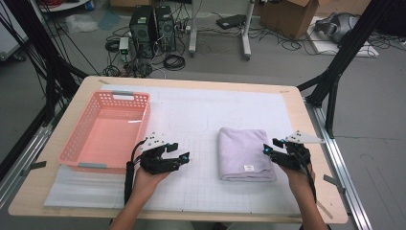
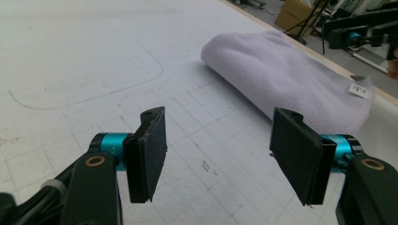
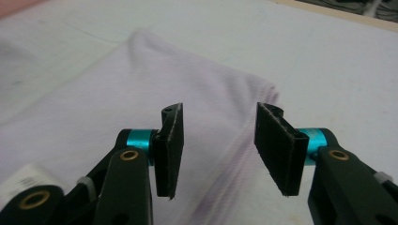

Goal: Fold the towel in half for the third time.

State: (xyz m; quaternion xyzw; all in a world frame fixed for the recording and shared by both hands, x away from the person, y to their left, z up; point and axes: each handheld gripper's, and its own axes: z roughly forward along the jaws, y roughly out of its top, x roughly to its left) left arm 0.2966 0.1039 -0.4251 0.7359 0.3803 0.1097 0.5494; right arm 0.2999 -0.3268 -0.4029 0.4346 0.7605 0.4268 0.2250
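left gripper [image 1: 178,152] — black body, teal collars, brass screws | right gripper [image 1: 269,145] — same, grey plate

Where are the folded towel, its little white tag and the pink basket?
folded towel [image 1: 244,148], high view, middle of its top.
white tag [image 1: 248,168], high view, the tag itself, near the towel's near edge.
pink basket [image 1: 72,141], high view, its left wall.

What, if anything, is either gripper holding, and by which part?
Nothing is held: the left gripper and right gripper are open, the right's jaws over the folded towel.

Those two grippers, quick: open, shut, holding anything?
Left gripper: open, empty, over the mat.
Right gripper: open, holding nothing, over the folded towel.
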